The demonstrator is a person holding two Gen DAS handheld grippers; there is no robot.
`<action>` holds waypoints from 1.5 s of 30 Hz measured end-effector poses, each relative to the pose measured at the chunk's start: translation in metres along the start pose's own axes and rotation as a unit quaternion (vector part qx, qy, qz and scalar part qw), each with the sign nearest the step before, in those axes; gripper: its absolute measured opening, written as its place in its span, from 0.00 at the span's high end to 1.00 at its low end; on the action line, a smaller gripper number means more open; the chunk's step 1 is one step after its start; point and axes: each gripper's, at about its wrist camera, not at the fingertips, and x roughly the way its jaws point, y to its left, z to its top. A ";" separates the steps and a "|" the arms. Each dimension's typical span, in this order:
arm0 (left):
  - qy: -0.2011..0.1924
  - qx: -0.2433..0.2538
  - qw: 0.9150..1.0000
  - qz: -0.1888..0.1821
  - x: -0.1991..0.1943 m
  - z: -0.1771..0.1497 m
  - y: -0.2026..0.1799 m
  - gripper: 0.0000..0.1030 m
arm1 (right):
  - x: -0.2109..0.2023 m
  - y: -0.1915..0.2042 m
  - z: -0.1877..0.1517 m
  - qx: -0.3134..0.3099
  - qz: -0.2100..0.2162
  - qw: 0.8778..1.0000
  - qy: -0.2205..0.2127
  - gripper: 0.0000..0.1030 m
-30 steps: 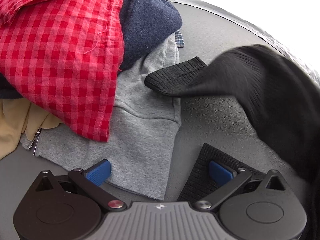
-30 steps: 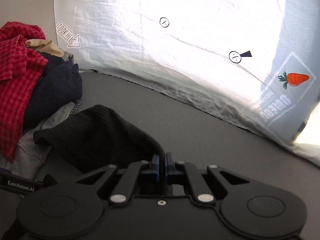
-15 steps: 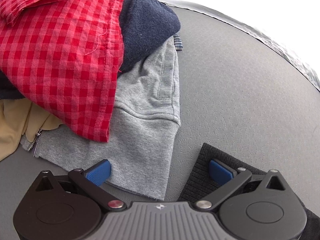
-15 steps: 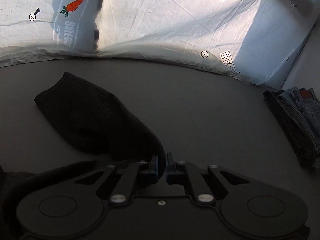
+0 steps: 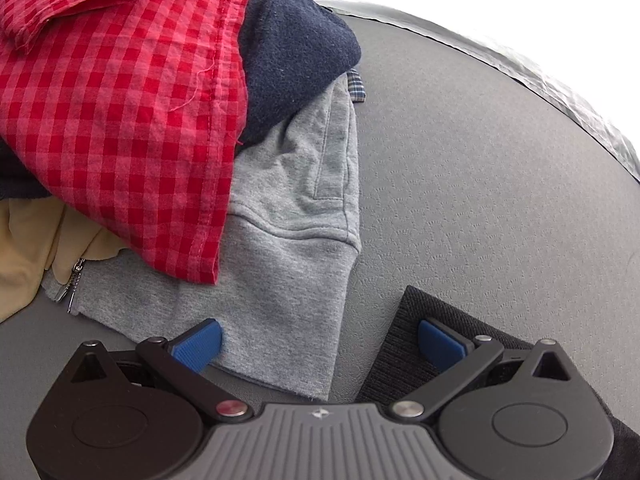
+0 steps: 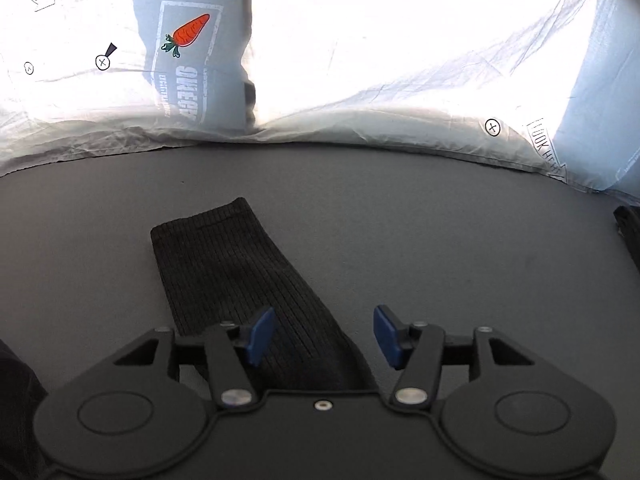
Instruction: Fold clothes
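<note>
The right gripper, jaws just opening, has released the black sleeve stretched toward 11 o'clock, laid flat for folding; the left gripper hovers unclenched.

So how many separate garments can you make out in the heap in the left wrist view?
5, possibly more buried underneath: red checked shirt on top at left, navy fleece behind it, grey sweatshirt spread beneath, tan zipped garment at the left edge, and a blue plaid scrap peeking out.
</note>
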 end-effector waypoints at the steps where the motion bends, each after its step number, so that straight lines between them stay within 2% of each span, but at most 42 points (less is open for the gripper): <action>1: -0.001 0.000 1.000 0.000 0.000 0.000 0.000 0.00 | 0.011 0.000 0.005 0.004 0.005 1.000 0.007 0.43; 2: -0.002 0.000 1.000 0.000 0.001 0.001 0.000 0.00 | 0.024 0.001 0.008 0.006 0.013 0.999 0.029 0.37; 3: -0.003 -0.001 1.000 0.000 0.001 0.001 0.000 0.00 | 0.037 0.002 0.011 0.008 0.023 0.998 0.053 0.37; 5: -0.005 -0.001 1.000 0.001 0.001 0.000 0.000 0.00 | 0.053 0.004 0.012 0.013 0.037 0.996 0.077 0.43; 6: -0.006 -0.001 1.000 0.001 0.000 0.000 0.000 0.00 | 0.057 0.005 0.013 0.013 0.044 0.996 0.077 0.55; 7: -0.007 -0.001 1.000 0.001 0.000 0.000 0.000 0.00 | 0.056 0.006 0.013 0.012 0.052 0.996 0.071 0.61; 8: -0.008 -0.001 1.000 0.001 0.000 -0.001 0.000 0.00 | 0.052 0.006 0.015 0.015 0.057 0.997 0.058 0.96; 11: -0.010 -0.001 1.000 0.001 0.000 -0.001 0.001 0.00 | 0.020 0.000 0.028 0.028 0.050 0.998 -0.012 0.98; 14: -0.011 0.000 1.000 0.001 0.001 -0.001 0.000 0.00 | -0.043 -0.023 0.045 0.054 0.004 0.991 -0.126 0.98; 17: -0.014 0.000 1.000 0.002 0.000 -0.003 0.000 0.00 | -0.107 -0.059 0.053 0.094 -0.064 0.968 -0.223 0.98; 20: -0.017 0.001 1.000 0.001 0.000 -0.004 0.000 0.00 | -0.155 -0.109 0.041 0.153 -0.129 0.942 -0.270 0.98; 21: -0.018 0.001 1.000 0.001 -0.001 -0.005 0.000 0.00 | -0.162 -0.123 0.033 0.166 -0.147 0.937 -0.270 0.98; 23: -0.021 0.001 1.000 0.002 -0.001 -0.006 0.000 0.00 | -0.157 -0.144 0.010 0.170 -0.194 0.937 -0.236 0.98; 25: -0.023 0.001 1.000 0.002 -0.002 -0.007 0.000 0.00 | -0.137 -0.163 -0.018 0.171 -0.235 0.942 -0.166 0.98; 27: -0.025 0.002 1.000 0.001 -0.002 -0.007 0.001 0.00 | -0.106 -0.179 -0.052 0.180 -0.270 0.943 -0.079 0.94; 29: -0.027 0.005 1.000 0.000 -0.002 -0.007 0.001 0.00 | -0.089 -0.190 -0.079 0.201 -0.274 0.940 -0.021 0.93; 31: -0.028 0.006 1.000 -0.001 -0.002 -0.007 0.002 0.00 | -0.082 -0.197 -0.104 0.247 -0.265 0.932 0.012 0.82; 32: -0.028 0.005 1.000 0.000 -0.003 -0.007 0.002 0.00 | -0.084 -0.198 -0.113 0.270 -0.256 0.928 0.014 0.69; 33: -0.028 0.004 1.000 0.001 -0.003 -0.008 0.002 0.00 | -0.085 -0.199 -0.120 0.286 -0.246 0.926 0.014 0.64; 36: -0.018 0.007 1.000 0.011 -0.009 -0.009 -0.003 0.00 | -0.087 -0.198 -0.126 0.287 -0.232 0.929 0.013 0.63; 38: -0.017 0.037 0.999 0.005 -0.019 -0.017 -0.011 0.00 | -0.091 -0.197 -0.128 0.282 -0.223 0.933 0.010 0.62; 43: -0.060 0.111 0.992 -0.020 -0.063 -0.063 -0.034 0.00 | -0.112 -0.198 -0.130 0.263 -0.191 0.946 -0.017 0.60; 45: -0.062 0.131 0.988 -0.043 -0.076 -0.089 -0.043 0.00 | -0.121 -0.200 -0.137 0.259 -0.177 0.949 -0.025 0.61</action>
